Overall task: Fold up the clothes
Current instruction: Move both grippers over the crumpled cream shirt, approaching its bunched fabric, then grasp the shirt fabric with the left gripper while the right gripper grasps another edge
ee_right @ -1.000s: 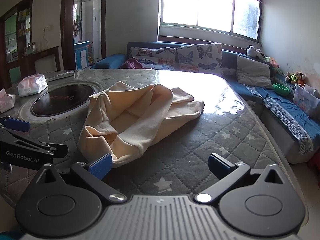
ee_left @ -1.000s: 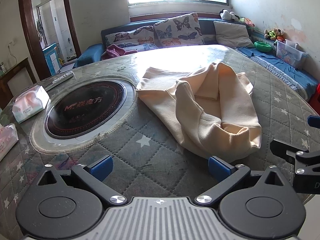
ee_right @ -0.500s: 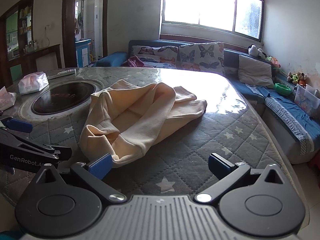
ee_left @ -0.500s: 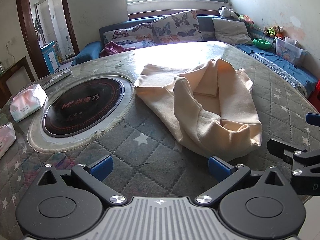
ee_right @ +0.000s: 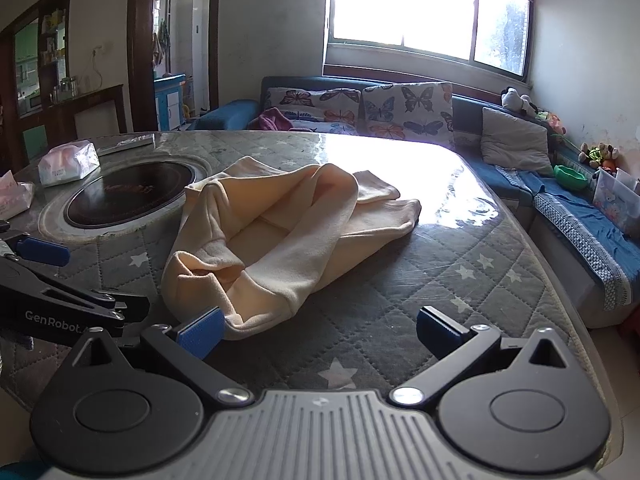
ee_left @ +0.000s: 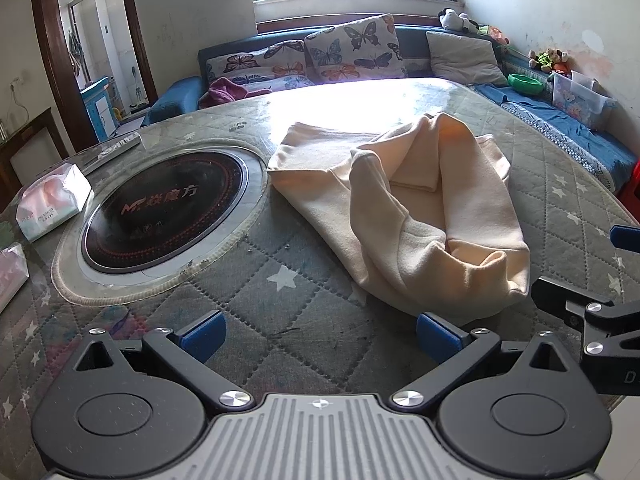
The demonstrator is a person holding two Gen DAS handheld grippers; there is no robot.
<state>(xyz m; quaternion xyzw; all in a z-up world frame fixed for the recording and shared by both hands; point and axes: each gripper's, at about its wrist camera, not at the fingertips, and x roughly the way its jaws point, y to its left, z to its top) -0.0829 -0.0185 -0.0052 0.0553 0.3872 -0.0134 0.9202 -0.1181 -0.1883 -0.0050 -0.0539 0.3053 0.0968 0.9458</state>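
A cream garment (ee_left: 404, 208) lies crumpled on the quilted round table (ee_left: 280, 304), right of the black cooktop. It also shows in the right wrist view (ee_right: 272, 232). My left gripper (ee_left: 318, 336) is open and empty, hovering just short of the garment's near edge. My right gripper (ee_right: 318, 332) is open and empty; its left pad (ee_right: 200, 330) sits at the garment's near hem. The right gripper shows at the right edge of the left wrist view (ee_left: 600, 308), and the left gripper at the left edge of the right wrist view (ee_right: 60, 300).
A black induction cooktop (ee_left: 160, 208) is set into the table. Tissue packs (ee_left: 52, 200) and a remote (ee_left: 116, 148) lie at the table's left. A blue sofa with butterfly cushions (ee_left: 320, 52) runs behind and along the right, with a plastic box (ee_left: 580, 98).
Both grippers have drifted slightly nearer to the garment and a little higher. The garment has not moved. Both stay open.
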